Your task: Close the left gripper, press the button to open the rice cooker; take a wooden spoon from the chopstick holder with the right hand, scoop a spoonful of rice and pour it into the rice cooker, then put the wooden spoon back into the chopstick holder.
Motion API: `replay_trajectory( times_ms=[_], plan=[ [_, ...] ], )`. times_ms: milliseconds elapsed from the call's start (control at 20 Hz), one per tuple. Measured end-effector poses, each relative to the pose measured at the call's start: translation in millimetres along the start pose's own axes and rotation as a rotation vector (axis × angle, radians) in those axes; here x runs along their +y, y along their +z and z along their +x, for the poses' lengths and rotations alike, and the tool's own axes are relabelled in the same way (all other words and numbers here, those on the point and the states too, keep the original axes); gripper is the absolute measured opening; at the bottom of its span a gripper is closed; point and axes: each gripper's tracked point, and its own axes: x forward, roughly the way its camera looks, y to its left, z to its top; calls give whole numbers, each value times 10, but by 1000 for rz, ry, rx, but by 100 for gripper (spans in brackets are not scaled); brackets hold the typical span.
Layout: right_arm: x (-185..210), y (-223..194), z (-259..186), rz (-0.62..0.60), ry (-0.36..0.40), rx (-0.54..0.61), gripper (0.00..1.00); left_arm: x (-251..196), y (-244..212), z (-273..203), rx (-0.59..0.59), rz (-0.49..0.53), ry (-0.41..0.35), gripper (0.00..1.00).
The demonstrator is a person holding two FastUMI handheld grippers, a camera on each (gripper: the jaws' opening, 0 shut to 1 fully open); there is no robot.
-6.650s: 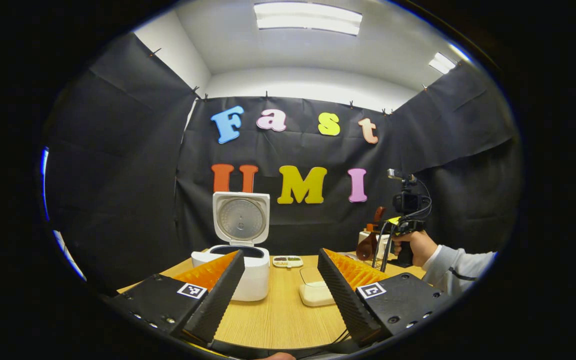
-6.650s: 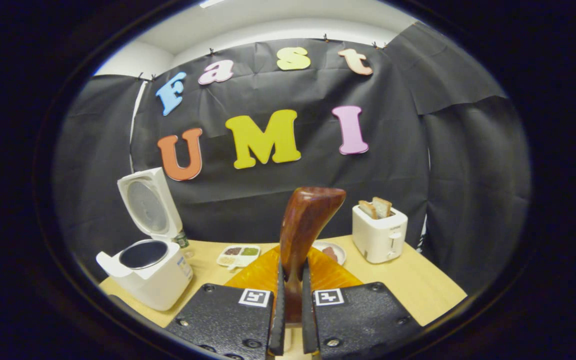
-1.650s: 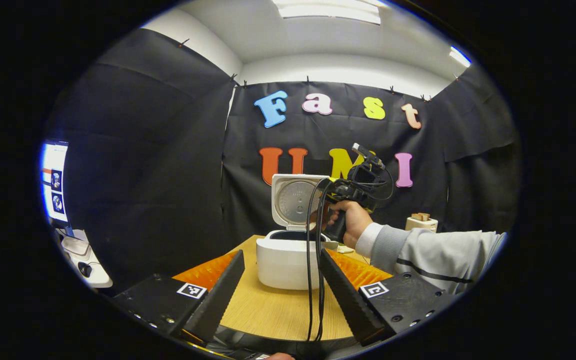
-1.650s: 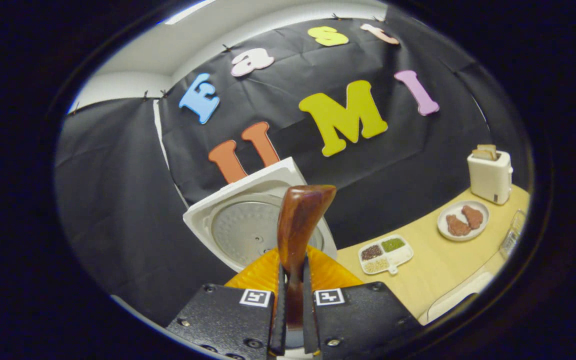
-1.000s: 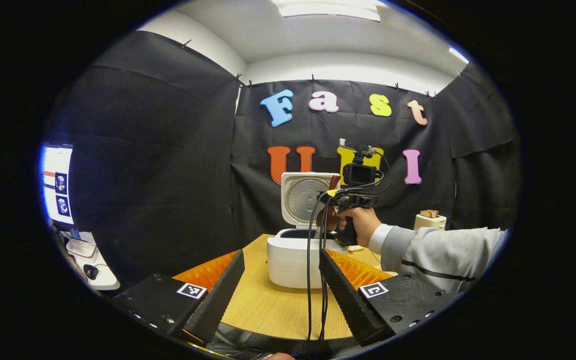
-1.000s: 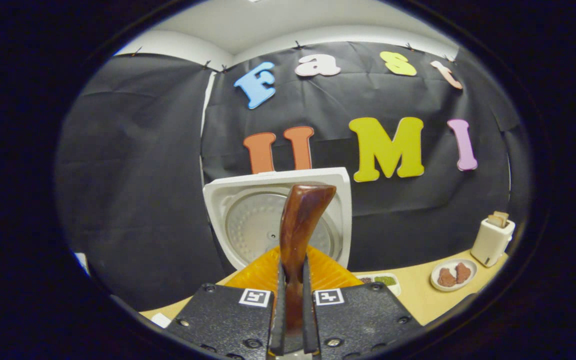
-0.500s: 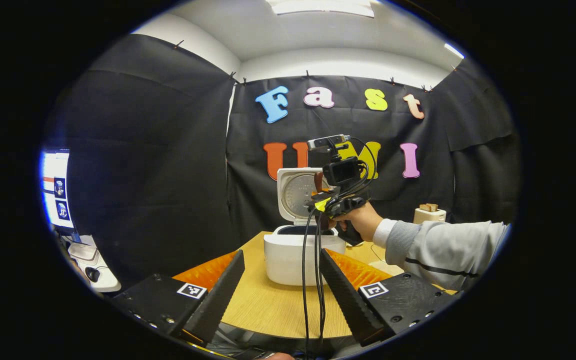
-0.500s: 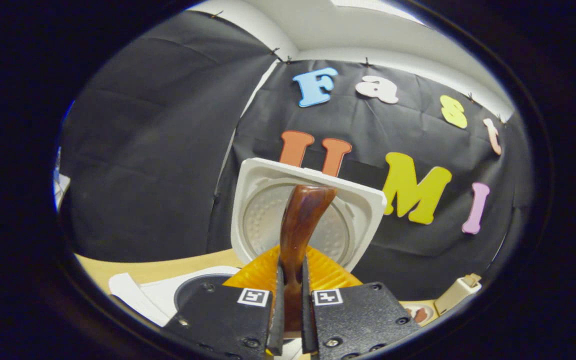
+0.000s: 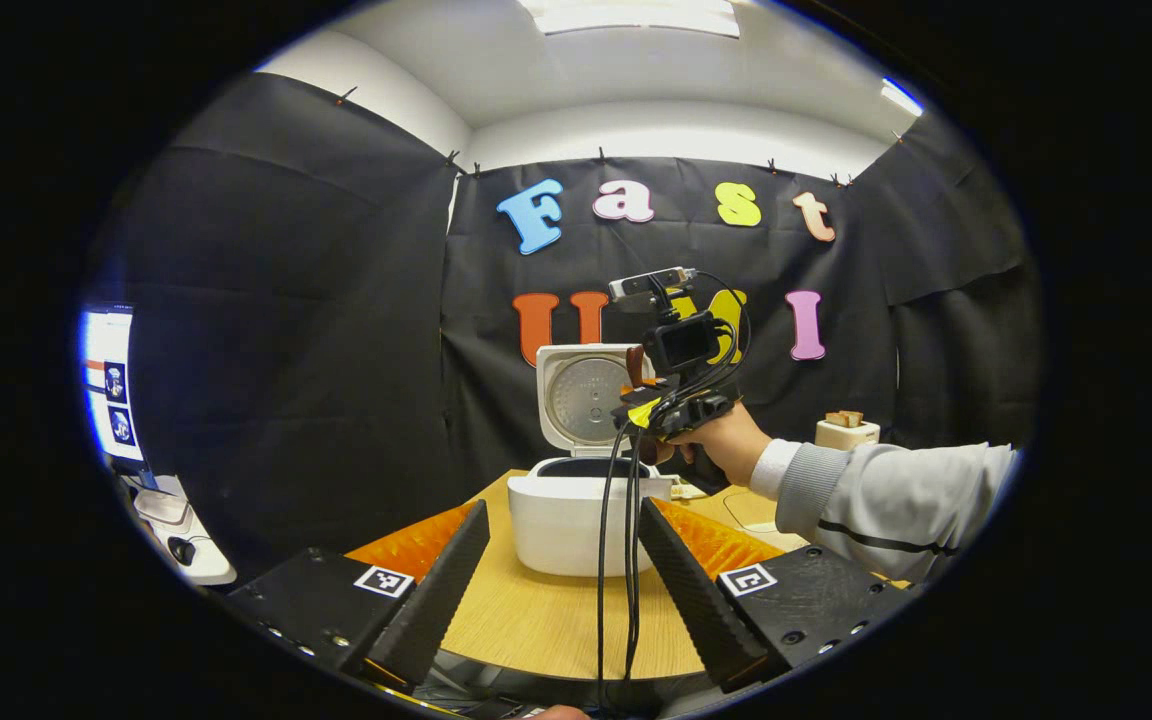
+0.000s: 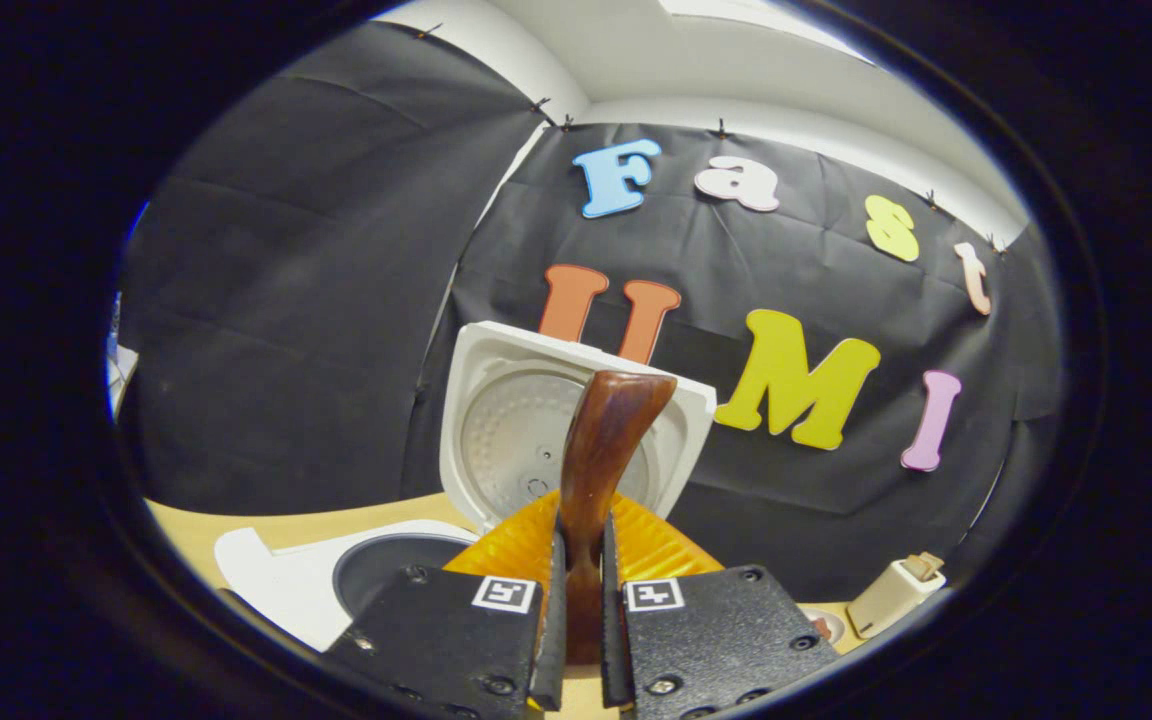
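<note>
We hold the wooden spoon (image 10: 599, 450) over the open rice cooker (image 9: 576, 505).

At lower centre of the left gripper view, our left gripper (image 9: 564, 570) stands spread and empty on the near side of the cooker; right of centre, a hand (image 9: 726, 445) carries the right gripper (image 10: 576, 600), which pinches the spoon's handle at the bottom centre of the right gripper view, bowl against the raised lid (image 10: 526, 420).

Wooden spoon (image 10: 598, 450) handle hidden between right gripper (image 10: 576, 610) fingers, rice cooker (image 10: 376, 560) pot contents unseen, toaster (image 10: 898, 592) cut off at table's far edge

No readable text (seemingly anywhere).
</note>
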Motion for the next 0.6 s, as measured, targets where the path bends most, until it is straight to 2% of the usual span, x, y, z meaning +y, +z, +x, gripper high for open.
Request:
replay_trajectory(
  times_ms=[200, 350, 450, 600],
  plan=[
    [-351, 41, -216, 57, -36, -13, 20, -62, 71, -32, -21, 25, 4, 96],
    [-655, 22, -353, 70, -76, -9, 20, -172, 134, -27, -43, -11, -3, 95],
    [-871, -46, -452, 75, -100, 3, 20, -382, 136, -19, -42, -49, -59, 95],
    [-1221, -81, -618, 97, -135, 8, 20, -565, 188, -35, -46, -58, -103, 95]
  ],
)
